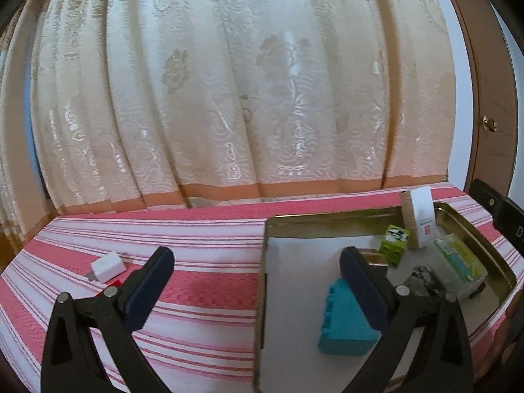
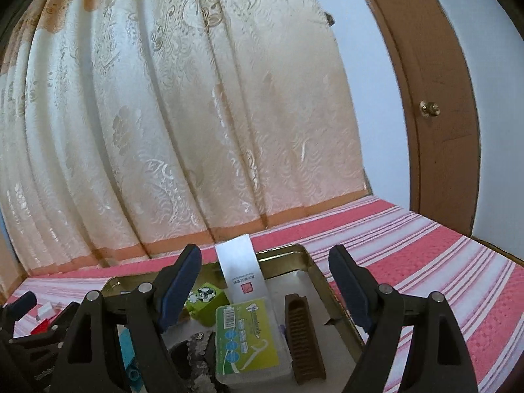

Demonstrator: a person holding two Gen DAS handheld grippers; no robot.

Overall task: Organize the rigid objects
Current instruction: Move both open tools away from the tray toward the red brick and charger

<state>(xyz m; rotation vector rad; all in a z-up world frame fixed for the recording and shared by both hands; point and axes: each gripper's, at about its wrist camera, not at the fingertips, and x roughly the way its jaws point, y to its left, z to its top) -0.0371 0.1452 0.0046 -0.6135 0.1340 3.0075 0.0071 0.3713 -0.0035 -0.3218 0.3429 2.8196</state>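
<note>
A gold metal tray (image 1: 266, 226) (image 2: 314, 270) lies on the striped cloth. In it are a teal block (image 1: 344, 324), a green panda block (image 1: 395, 242) (image 2: 204, 298), a white box standing upright (image 1: 422, 219) (image 2: 242, 271), a clear floss box (image 1: 460, 263) (image 2: 250, 334), a brown comb (image 2: 303, 334) and a dark sequined item (image 1: 422, 278) (image 2: 196, 347). A white charger (image 1: 108, 266) lies on the cloth left of the tray. My left gripper (image 1: 257, 257) is open and empty above the tray's left edge. My right gripper (image 2: 265, 262) is open and empty above the tray.
A patterned cream curtain (image 1: 229, 98) hangs behind the table. A brown door with a brass knob (image 2: 429, 108) stands at the right. A small red item (image 2: 41, 326) lies on the cloth by the charger. The left gripper's fingers (image 2: 23, 301) show at the right view's left edge.
</note>
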